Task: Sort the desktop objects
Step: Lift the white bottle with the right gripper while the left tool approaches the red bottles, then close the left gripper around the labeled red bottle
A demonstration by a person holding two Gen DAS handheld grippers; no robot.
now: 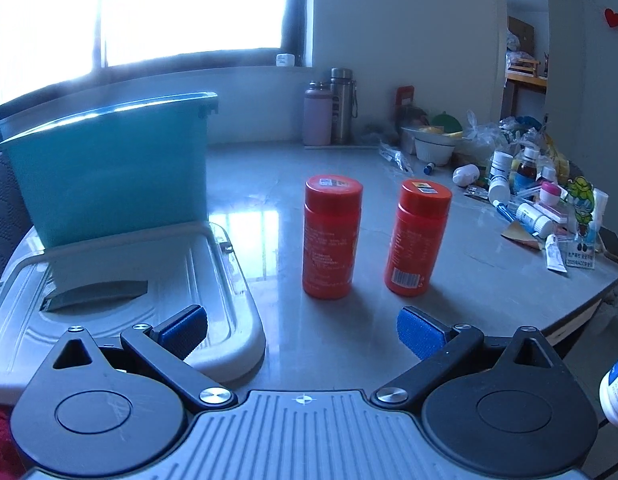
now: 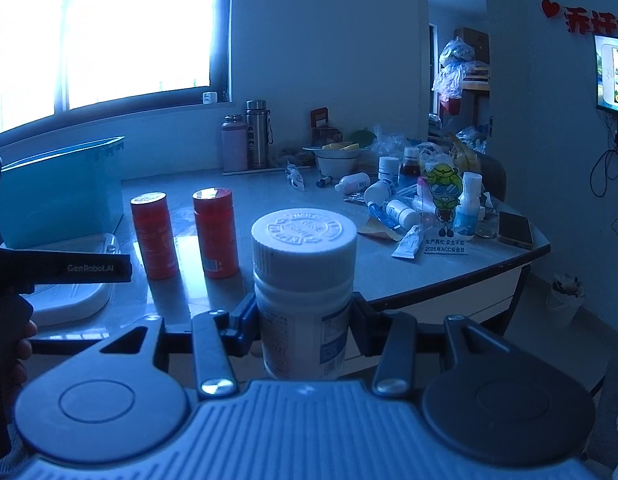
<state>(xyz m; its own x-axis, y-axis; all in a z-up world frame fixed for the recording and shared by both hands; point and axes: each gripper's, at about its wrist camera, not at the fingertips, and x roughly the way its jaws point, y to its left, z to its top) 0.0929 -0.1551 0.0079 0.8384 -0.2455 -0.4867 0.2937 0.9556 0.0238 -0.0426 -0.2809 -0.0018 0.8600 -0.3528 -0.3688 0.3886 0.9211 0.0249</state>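
Note:
Two red bottles stand upright side by side on the grey table, one (image 1: 332,238) left of the other (image 1: 416,238); both also show in the right wrist view (image 2: 153,236) (image 2: 215,233). My left gripper (image 1: 301,334) is open and empty, just short of them. My right gripper (image 2: 305,320) is shut on a white pill bottle (image 2: 305,292), held upright near the table's front edge; that bottle peeks in at the left wrist view's right edge (image 1: 617,392). A teal bin (image 1: 109,172) stands at the left, with its white lid (image 1: 121,300) lying in front of it.
A heap of medicine bottles, tubes and packets (image 1: 525,192) fills the table's right side, beside a cartoon stand-up card (image 2: 445,208) and a phone (image 2: 516,229). Two flasks (image 1: 329,108) and a bowl (image 1: 433,148) stand at the back by the wall.

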